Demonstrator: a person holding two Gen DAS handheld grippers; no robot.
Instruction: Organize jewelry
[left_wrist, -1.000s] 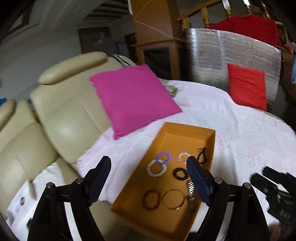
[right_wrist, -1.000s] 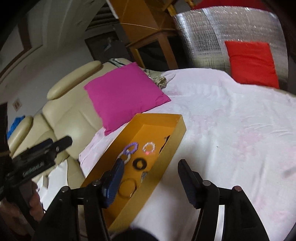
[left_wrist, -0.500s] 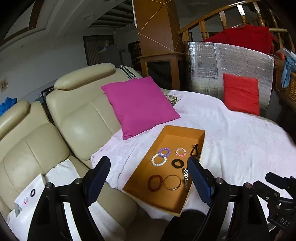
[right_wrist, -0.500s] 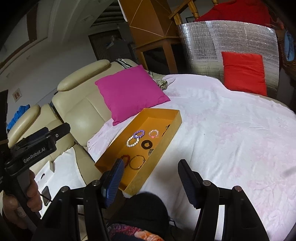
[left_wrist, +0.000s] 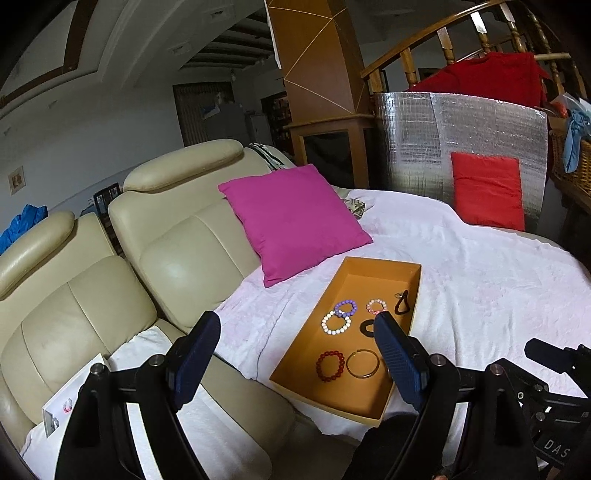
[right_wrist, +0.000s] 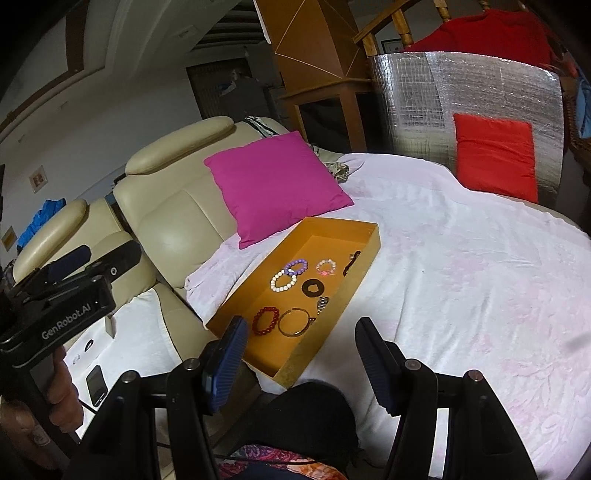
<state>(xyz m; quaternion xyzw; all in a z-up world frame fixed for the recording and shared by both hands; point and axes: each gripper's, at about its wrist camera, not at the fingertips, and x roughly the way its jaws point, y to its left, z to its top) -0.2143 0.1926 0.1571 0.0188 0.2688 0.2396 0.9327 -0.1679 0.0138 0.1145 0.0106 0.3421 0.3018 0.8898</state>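
An orange tray (left_wrist: 373, 271) (right_wrist: 332, 227) lies on a bed with a white cover. In it lie a purple bead bracelet (left_wrist: 346, 307) (right_wrist: 296, 266), a white bead bracelet (left_wrist: 335, 323) (right_wrist: 283, 281), a pink bead bracelet (left_wrist: 376, 305) (right_wrist: 326, 266), a red bead bracelet (left_wrist: 330, 365) (right_wrist: 265, 320), a gold bangle (left_wrist: 362, 363) (right_wrist: 294, 322), a black ring (right_wrist: 312, 287), a watch band (right_wrist: 322, 304) and a dark hair tie (left_wrist: 402, 302). My left gripper (left_wrist: 295, 363) is open and empty, held back above the tray's near end. My right gripper (right_wrist: 300, 360) is open and empty, also back from the tray.
A magenta pillow (left_wrist: 291, 219) leans on the beige leather sofa (left_wrist: 173, 251) left of the tray. A red cushion (left_wrist: 487, 190) stands against a silver foil panel (left_wrist: 454, 129) at the back. A card with jewelry (left_wrist: 70, 406) and a phone (right_wrist: 96, 384) lie on a white cloth on the sofa seat.
Both grippers have pulled back and up from the tray, so it looks smaller and farther. Both stay open and empty. The jewelry has not moved.
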